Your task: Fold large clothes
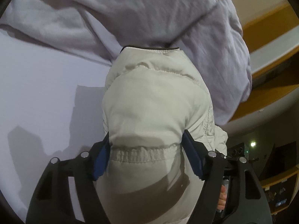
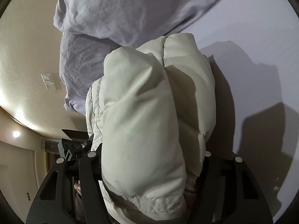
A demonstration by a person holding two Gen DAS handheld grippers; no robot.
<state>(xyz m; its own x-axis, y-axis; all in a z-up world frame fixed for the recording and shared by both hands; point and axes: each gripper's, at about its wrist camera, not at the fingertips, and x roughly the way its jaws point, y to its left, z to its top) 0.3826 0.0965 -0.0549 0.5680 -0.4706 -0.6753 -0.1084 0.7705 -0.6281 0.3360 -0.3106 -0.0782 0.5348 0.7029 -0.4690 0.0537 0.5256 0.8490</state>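
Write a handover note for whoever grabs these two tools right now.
Left tool: shut on the jacket, blue pads pinching it at the elastic band.
Right tool: the same jacket bulges between its fingers; the pads are hidden, so the grip cannot be confirmed.
Where things are: the cream puffy jacket is bunched and held up over the pale bed sheet. A crumpled lilac blanket lies just beyond it.
Done: jacket picked up with both tools.
Left: no neat fold shows yet. Probably lay it flat on the sheet, clear of the blanket, then fold.
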